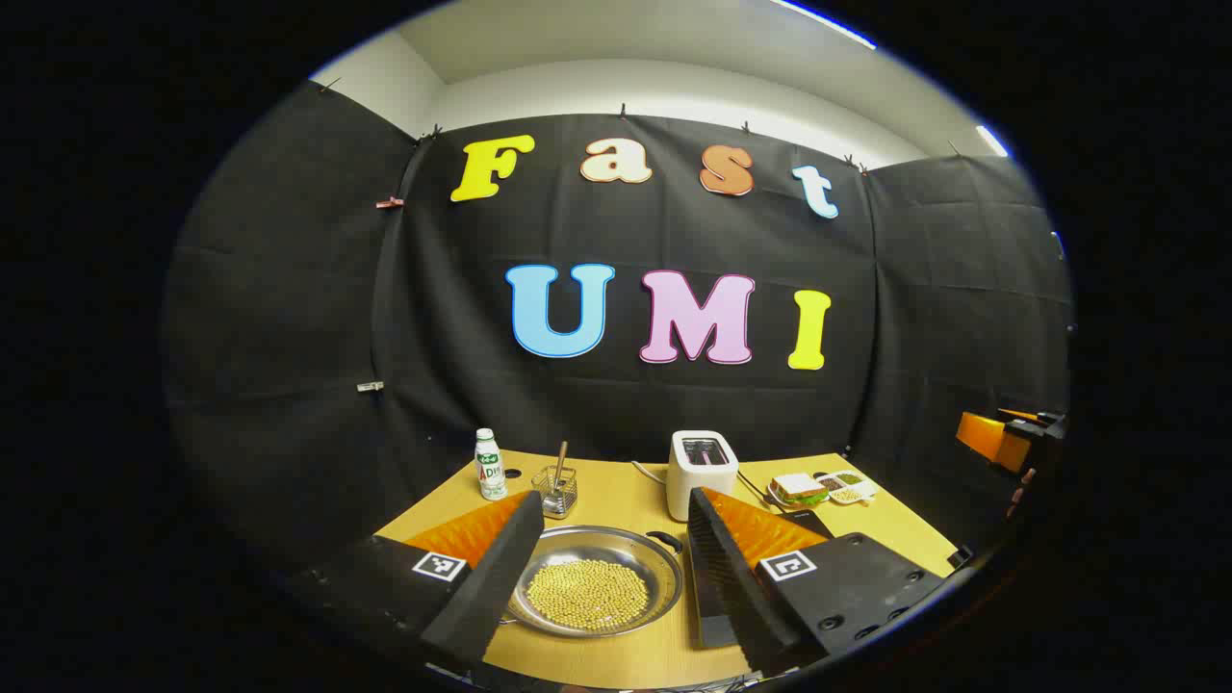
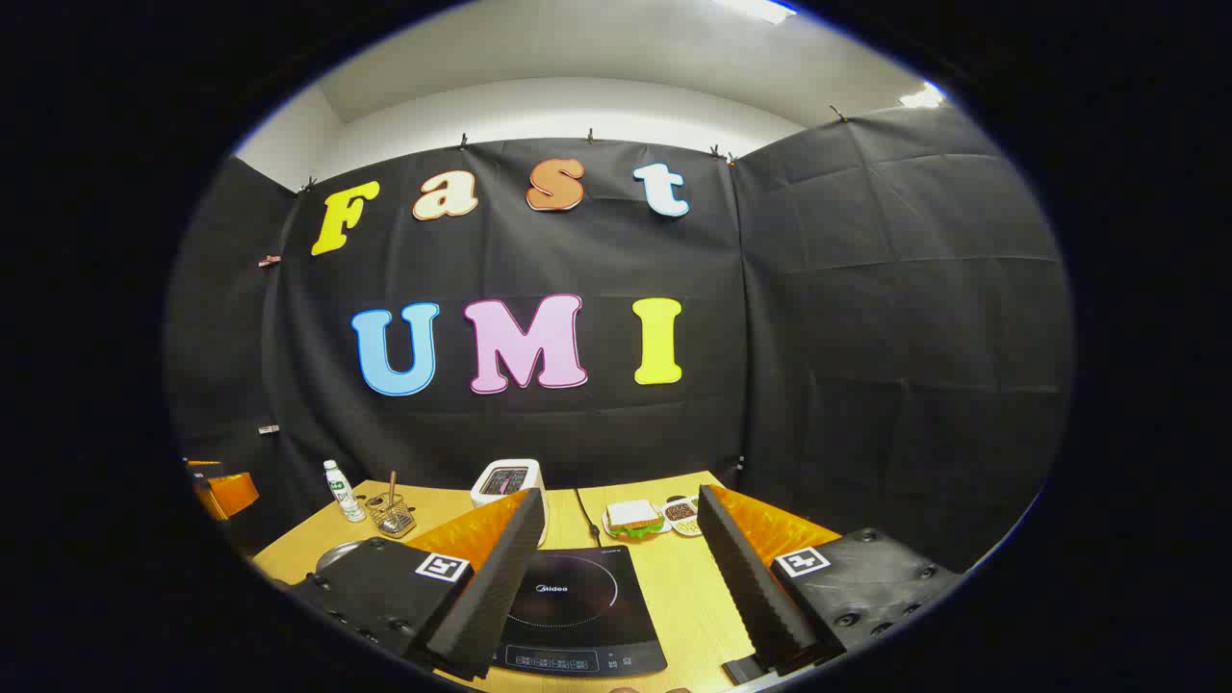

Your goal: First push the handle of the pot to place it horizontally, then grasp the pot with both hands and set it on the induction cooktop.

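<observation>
So the left gripper (image 1: 606, 577) and right gripper (image 2: 616, 587) both hang wide open, holding nothing, since the pot (image 1: 595, 580) sits lower-center, its handle (image 1: 666, 541) unpushed, the induction cooktop (image 2: 577, 611) waiting bare.

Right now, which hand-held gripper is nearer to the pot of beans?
Left. The left hand-held gripper hangs over the pot, fingers open on either side of it; the right hand-held gripper hangs over the induction cooktop.

Wooden table (image 1: 895, 525) with pot (image 1: 597, 581), cooktop (image 2: 577, 606)
</observation>
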`<act>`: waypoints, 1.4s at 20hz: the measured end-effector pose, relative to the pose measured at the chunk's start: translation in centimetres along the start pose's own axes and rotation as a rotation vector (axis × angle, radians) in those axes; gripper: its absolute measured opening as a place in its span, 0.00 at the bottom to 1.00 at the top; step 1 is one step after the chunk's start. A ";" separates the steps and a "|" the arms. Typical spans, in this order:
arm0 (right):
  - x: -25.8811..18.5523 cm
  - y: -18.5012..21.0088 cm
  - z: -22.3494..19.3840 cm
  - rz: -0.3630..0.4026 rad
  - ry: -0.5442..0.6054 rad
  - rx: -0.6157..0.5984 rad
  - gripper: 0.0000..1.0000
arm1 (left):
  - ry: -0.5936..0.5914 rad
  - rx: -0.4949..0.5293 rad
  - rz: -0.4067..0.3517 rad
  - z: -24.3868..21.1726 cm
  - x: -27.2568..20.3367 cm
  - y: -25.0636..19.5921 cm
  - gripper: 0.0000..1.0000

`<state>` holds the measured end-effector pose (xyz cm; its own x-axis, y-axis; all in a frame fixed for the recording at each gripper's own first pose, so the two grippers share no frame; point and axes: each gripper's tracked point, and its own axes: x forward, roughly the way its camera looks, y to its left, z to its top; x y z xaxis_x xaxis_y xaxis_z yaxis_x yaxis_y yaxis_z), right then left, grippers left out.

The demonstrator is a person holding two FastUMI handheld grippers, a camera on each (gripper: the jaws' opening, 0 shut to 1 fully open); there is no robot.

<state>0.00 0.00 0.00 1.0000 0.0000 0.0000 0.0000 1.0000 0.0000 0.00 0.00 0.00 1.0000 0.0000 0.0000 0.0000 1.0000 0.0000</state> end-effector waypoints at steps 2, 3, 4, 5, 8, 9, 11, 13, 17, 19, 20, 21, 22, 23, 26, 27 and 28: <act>0.0 0.1 0.1 0.000 0.000 0.001 0.99 | 0.001 0.003 -0.007 0.1 0.2 0.0 0.95; -0.1 0.2 0.1 0.002 -0.002 0.001 0.99 | 0.001 0.004 -0.009 0.0 0.3 -0.1 0.95; -0.1 0.4 0.2 0.004 -0.003 -0.001 0.99 | 0.002 0.008 -0.014 0.1 0.4 -0.1 0.95; -0.2 0.4 0.2 0.005 -0.003 -0.005 0.99 | 0.002 0.014 -0.018 0.0 0.4 -0.3 0.95; -0.4 0.8 0.3 0.012 -0.003 -0.011 0.99 | -0.005 0.037 -0.038 0.3 0.6 -0.7 0.95; -0.5 0.8 0.3 0.014 -0.004 -0.012 0.99 | -0.006 0.041 -0.044 0.1 0.7 -0.8 0.95; -0.6 0.9 0.4 0.014 -0.004 -0.017 1.00 | -0.004 0.039 -0.053 0.0 0.8 -0.9 0.95; -0.8 0.9 0.2 0.012 -0.004 -0.021 0.99 | 0.002 0.029 -0.058 -0.3 0.8 -0.9 0.95; -1.0 1.2 0.1 0.010 -0.001 -0.022 0.99 | 0.021 0.025 -0.064 -1.1 0.9 -0.6 0.95; -1.1 1.4 -0.2 0.014 0.004 -0.026 0.99 | 0.027 0.025 -0.063 -1.4 0.9 -0.2 0.95; -1.2 1.6 -0.3 0.016 0.005 -0.029 0.99 | 0.031 0.024 -0.062 -1.6 0.9 -0.1 0.95; -1.2 1.7 -0.4 0.018 0.005 -0.034 0.99 | 0.035 0.022 -0.060 -1.8 0.9 0.1 0.95; -1.1 1.8 -0.5 0.019 0.006 -0.038 0.99 | 0.037 0.020 -0.058 -1.8 0.8 0.3 0.95; -1.1 1.9 -0.6 0.021 0.007 -0.039 0.99 | 0.039 0.018 -0.057 -1.9 0.9 0.3 0.95; -1.2 2.2 -0.8 0.027 0.013 -0.035 0.99 | 0.049 0.014 -0.060 -2.3 1.0 0.8 0.95; -1.3 2.3 -0.9 0.029 0.015 -0.037 0.99 | 0.053 0.008 -0.065 -2.5 1.0 0.9 0.95; -1.2 2.4 -0.9 0.032 0.016 -0.039 0.99 | 0.055 0.002 -0.070 -2.6 1.0 1.0 0.95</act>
<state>-1.21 2.43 -0.92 0.9994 0.0314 -0.0165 -0.0320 0.9987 -0.0388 1.05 0.99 -2.57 0.9960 -0.0699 -0.0548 0.0700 0.9975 0.0004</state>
